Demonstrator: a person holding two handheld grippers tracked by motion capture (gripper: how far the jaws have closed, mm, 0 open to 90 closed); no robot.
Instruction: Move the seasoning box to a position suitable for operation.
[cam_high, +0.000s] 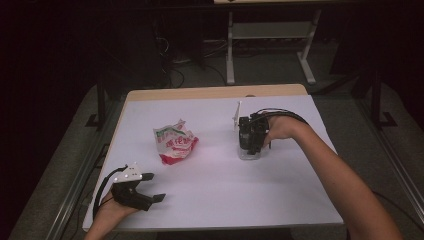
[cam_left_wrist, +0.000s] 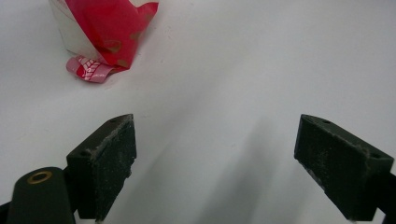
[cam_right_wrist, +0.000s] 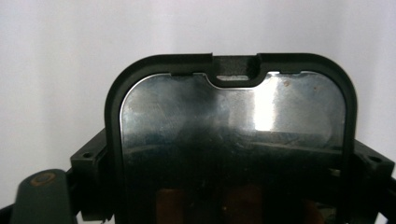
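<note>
spanning the scene, the white bench (cam_high: 220, 195) carries a crumpled red-and-white bag (cam_high: 175, 144) left of centre. toward the right edge stands a box (cam_right_wrist: 231, 140) with a black-rimmed lid, both jaws of the right tongs (cam_high: 250, 150) flanking it, contact unclear. left tongs (cam_high: 152, 187), spread and empty, sit by the near-left corner.

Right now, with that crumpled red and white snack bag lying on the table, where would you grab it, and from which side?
Probably the raised, crinkled top of the snack bag, coming down from above. It lies loose and crumpled on the white table, so its upstanding folds give thin ridges to pinch. The left gripper is open with nothing between its jaws and is the nearer one; its own view shows the bag's red end ahead.
</note>
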